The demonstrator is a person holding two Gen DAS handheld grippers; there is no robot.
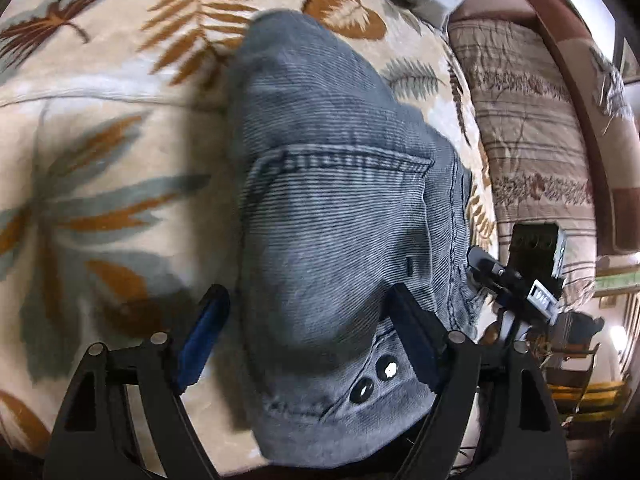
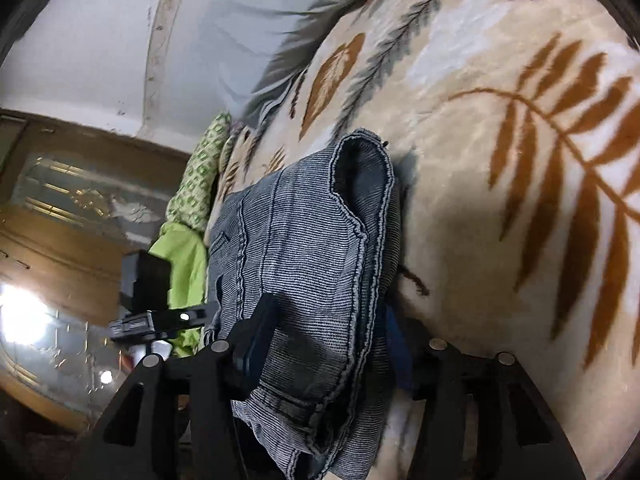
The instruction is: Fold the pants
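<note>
Left wrist view: the pants [image 1: 328, 216] are seen folded on the bed [image 1: 120, 128], long axis running away from the left claw [image 1: 308, 320], whose fingers stand apart astride the waistband.

Right wrist view: the right claw [image 2: 332, 332] is seen parted, straddling the pants' near edge, unclamped.

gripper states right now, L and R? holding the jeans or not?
Left gripper: open, jaws spread wide either side of the folded jeans, not pinching.
Right gripper: open; jeans lie between the fingers, no clear pinch.
</note>
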